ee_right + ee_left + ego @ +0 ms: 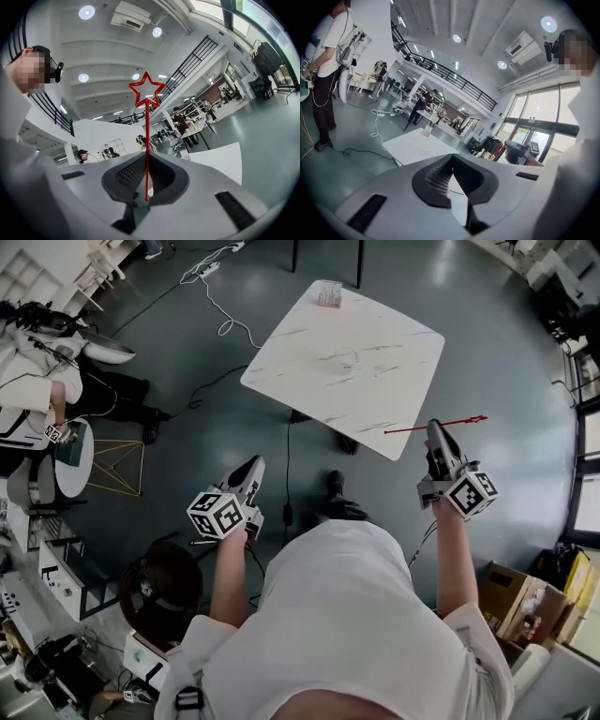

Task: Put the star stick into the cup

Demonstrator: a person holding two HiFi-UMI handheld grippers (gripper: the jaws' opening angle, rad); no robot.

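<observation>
The person holds one hand-held gripper in each hand, low in front of the body and above the grey floor.

The right hand-held gripper is closed on the star stick. In the right gripper view, the thin red stick runs straight up between the two dark jaws of this hand-held gripper. The jaws pinch it near its lower end, and the star end sticks out far past them. In the head view, the stick lies sideways. Its star end points to the person's right, and its other end reaches over the near corner of the desk.

The left hand-held gripper holds nothing. In the left gripper view, its jaw tips meet, so it is closed and empty. It sits off to the left of the desk, over the floor.

The desk is white with thin grey lines on it. The cup stands by the far edge of the desk, well apart from the star stick and from both hand-held grippers. The left gripper view also shows the desk with the small cup at its far side.

A white cable lies on the floor beyond the desk. A cardboard box sits on the floor at the person's right.
</observation>
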